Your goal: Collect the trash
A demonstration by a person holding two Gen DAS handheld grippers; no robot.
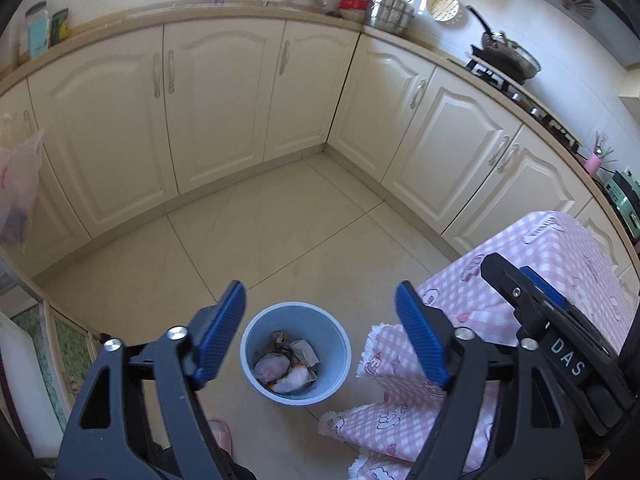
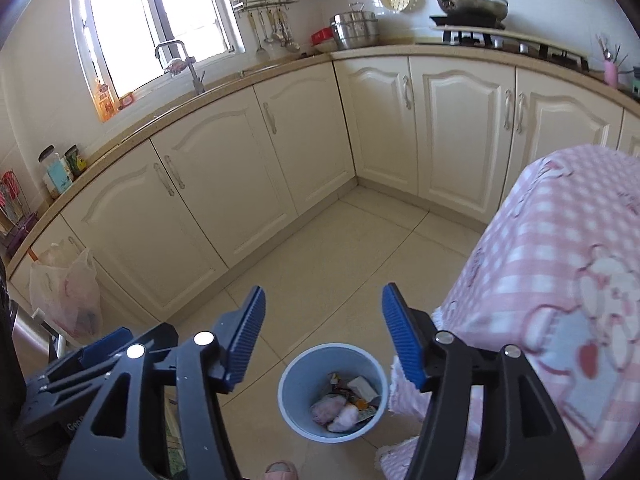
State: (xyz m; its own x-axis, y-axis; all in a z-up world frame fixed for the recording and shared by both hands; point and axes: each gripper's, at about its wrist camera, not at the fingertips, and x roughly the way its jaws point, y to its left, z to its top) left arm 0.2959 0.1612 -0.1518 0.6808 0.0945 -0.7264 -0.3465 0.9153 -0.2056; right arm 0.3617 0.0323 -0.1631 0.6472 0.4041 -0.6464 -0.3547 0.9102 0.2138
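I have both claws up over the kitchen floor, looking down. My left claw (image 1: 320, 316) has its blue ribbed pads spread wide apart with nothing between them, and the same goes for my right claw (image 2: 324, 320), jaws well apart and empty.

Below both sits the round light-blue plastic trash bin (image 1: 338, 334) (image 2: 292, 380), standing upright on the pale beige tiled floor (image 1: 280, 232). Inside it I can see crumpled trash (image 1: 286, 368) (image 2: 344, 404): pinkish-white wads, a pale folded scrap and some darker wrappers I cannot make out in detail.

Just beside the bin, on my right, the pink-and-white checked cloth with cartoon prints (image 1: 472, 312) (image 2: 560, 280) drapes over the desk, its fringed edge hanging down near the bin's rim. From the left wrist camera, the right claw's black frame shows above that cloth.

Cream panelled cabinets (image 1: 224, 92) (image 2: 256, 160) run round the corner of the room under the counter. A translucent plastic bag (image 2: 66, 296) hangs at the cabinet front on the far left, well apart from the bin. On the counter I see a stack of steel pots (image 2: 354, 30) and a dark frying pan (image 2: 472, 2) on the stove.
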